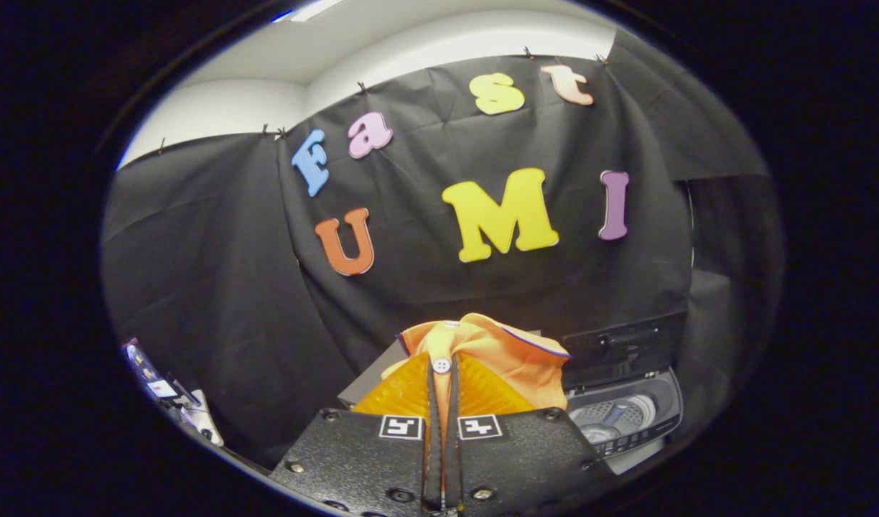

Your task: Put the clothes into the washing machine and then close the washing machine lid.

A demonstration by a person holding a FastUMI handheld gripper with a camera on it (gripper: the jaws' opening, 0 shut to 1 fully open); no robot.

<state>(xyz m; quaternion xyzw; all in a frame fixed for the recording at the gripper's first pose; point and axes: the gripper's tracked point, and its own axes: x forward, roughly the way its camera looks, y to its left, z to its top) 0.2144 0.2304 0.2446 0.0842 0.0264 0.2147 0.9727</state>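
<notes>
My gripper (442,373) is shut on an orange shirt (508,359) with a white button and a collar, which bunches up between and just ahead of the fingers, lifted off any surface. To the right of the fingers and lower stands a small top-loading washing machine (626,420). Its lid (622,345) stands raised behind the opening, and the drum shows inside. The shirt hangs to the left of the drum opening, not over it.
Black booth cloth hangs close behind the shirt and the washer. Beyond the fingers on the left lie a few small items (170,395) on a dark surface. A grey flat surface (375,377) shows just behind the shirt.
</notes>
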